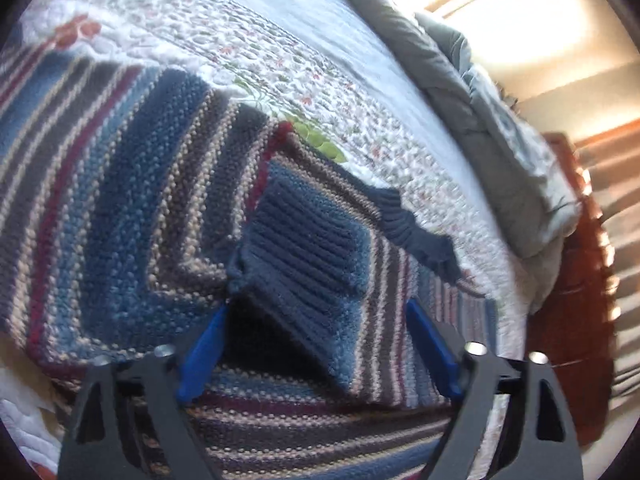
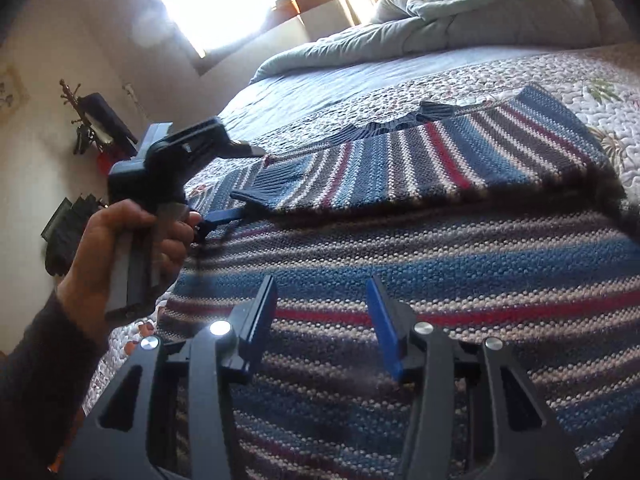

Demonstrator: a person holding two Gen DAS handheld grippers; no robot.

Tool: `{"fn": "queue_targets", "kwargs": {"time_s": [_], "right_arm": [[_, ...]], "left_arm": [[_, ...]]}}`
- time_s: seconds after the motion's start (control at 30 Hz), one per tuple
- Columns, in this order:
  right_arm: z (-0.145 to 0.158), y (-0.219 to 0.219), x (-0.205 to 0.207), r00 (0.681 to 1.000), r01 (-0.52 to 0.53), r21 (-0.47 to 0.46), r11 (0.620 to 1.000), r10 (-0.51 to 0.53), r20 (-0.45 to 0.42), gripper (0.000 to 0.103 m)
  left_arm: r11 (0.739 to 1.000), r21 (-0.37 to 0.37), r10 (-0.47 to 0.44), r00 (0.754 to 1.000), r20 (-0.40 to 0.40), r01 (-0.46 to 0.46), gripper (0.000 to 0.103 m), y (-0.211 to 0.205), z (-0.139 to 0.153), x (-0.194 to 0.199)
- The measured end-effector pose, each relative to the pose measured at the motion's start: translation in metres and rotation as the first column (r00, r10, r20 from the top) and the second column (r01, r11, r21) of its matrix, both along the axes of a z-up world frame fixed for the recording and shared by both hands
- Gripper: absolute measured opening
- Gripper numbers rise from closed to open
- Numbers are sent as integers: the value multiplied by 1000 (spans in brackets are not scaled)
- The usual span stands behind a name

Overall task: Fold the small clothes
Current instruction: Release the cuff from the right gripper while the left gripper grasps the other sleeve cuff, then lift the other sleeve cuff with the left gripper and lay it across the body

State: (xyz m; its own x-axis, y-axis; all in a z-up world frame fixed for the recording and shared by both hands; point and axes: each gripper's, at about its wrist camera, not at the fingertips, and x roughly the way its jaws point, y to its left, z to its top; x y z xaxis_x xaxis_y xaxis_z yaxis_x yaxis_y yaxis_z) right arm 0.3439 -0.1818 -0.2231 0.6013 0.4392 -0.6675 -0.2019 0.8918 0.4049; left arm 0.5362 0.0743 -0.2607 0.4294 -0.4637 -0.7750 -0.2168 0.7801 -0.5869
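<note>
Covering the bed, a floral quilt (image 2: pixel 520 68) bears the striped sweater (image 2: pixel 400 248) — sleeve cuff between the left gripper (image 1: pixel 316 316)'s parted jaws, right gripper (image 2: pixel 322 292) open, empty.

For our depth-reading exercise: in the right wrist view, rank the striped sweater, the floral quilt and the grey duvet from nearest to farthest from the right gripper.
1. Striped sweater: directly under and ahead of the right gripper.
2. Floral quilt: beyond the sweater, covering the bed.
3. Grey duvet: bunched at the far end of the bed, upper right.
</note>
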Motion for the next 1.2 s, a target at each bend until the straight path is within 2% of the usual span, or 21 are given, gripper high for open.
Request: {"fn": "queue_targets", "kwargs": {"time_s": [0.03,0.1,0.13,0.17,0.33,0.43,0.6,0.63,0.7,0.77,0.83,0.93,0.97,1.03,1.1,1.2], "right_arm": [[3,1,-1,1000,-5,-9,1000,5,13,48],[8,-2,-4,999,-11,-12,1000,11,34,49],[10,-3,-6,999,-12,-13,1000,12,44,51],[11,-4,-7,999,-11,-18,1000,12,50,52],[15,-5,-7,998,-18,-25,1000,19,62,52],[17,-4,-8,997,-18,-47,999,22,72,52],[13,-7,-4,998,-11,-47,999,14,58,52],[13,-7,-3,998,-9,-48,999,12,59,54],[13,-7,-3,998,-9,-49,999,11,60,55],[12,-5,-3,998,-13,-51,999,16,55,56],[9,-4,-2,999,-17,-47,999,19,46,56],[6,0,-2,999,-24,-51,998,26,39,57],[5,2,-2,999,-28,-54,998,30,39,57],[3,5,-3,999,-33,-60,998,35,37,59],[1,9,-3,999,-38,-65,997,41,32,60],[-2,13,-3,998,-48,-71,996,50,28,60]], "left_arm": [[1000,27,-8,1000,-7,8,52,-2,1,1],[998,65,-10,1000,1,10,32,-6,3,2],[996,87,-8,1000,2,8,16,-7,4,3],[994,110,-4,1000,8,4,10,-9,6,3],[982,190,-11,1000,28,5,9,-10,12,-3],[986,169,9,1000,-6,-8,9,-6,-1,-2],[985,170,26,1000,1,-25,9,-4,-11,-11],[986,164,28,1000,7,-29,10,-4,-10,-10],[993,115,34,999,20,-36,26,1,-7,-13],[999,24,36,998,41,-37,76,12,-1,-22],[998,-9,58,995,76,-57,92,35,14,-38],[993,-83,95,989,116,-85,93,88,31,-56],[987,-97,142,981,134,-129,93,116,37,-64],[968,-75,248,955,162,-238,94,175,45,-81],[938,-46,347,921,179,-345,94,231,47,-95],[870,-13,488,858,164,-492,94,308,40,-111]]}}
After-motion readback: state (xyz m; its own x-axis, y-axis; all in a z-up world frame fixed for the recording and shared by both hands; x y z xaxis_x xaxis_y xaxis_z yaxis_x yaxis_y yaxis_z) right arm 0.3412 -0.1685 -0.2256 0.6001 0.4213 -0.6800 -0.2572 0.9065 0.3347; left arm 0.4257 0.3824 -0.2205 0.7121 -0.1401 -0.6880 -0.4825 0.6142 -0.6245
